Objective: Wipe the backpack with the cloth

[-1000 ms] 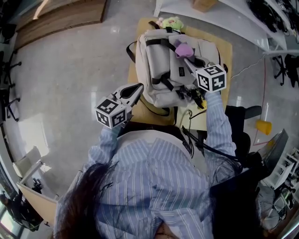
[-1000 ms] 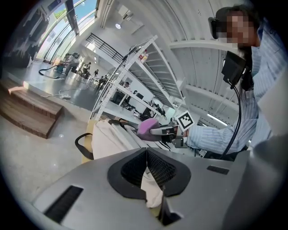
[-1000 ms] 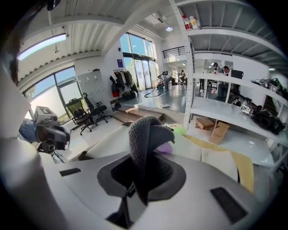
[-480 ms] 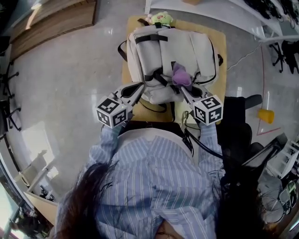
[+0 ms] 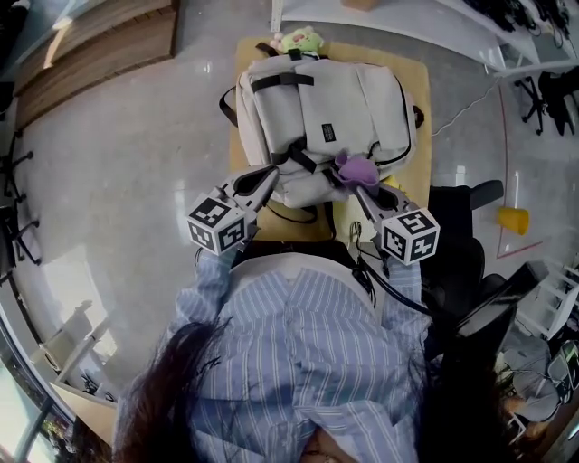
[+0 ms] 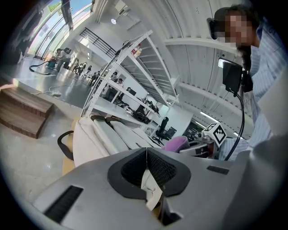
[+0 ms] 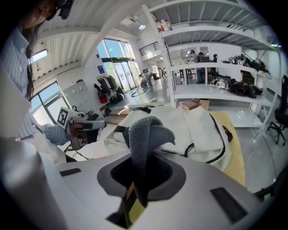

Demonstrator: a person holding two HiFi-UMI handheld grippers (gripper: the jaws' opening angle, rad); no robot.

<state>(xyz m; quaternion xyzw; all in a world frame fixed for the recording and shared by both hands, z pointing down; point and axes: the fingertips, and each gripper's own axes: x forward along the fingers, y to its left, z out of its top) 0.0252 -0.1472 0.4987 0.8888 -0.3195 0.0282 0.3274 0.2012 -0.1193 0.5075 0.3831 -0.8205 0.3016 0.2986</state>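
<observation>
A beige backpack with black straps lies flat on a small wooden table. My right gripper is shut on a purple cloth, which rests at the backpack's near edge, right of middle. In the right gripper view the cloth bulges up from between the jaws of the right gripper, with the backpack beyond. My left gripper touches the backpack's near left corner. Its jaws are together with a scrap of beige fabric pinched below the pads; the backpack shows behind.
A green and pink plush toy sits at the table's far edge. A black chair stands right of the table, with a yellow cup on the floor beyond. White shelving runs along the back; a wooden platform lies far left.
My right gripper has dragged the purple cloth from the upper middle of the backpack down to its near edge. The left gripper stays at the near left corner.
</observation>
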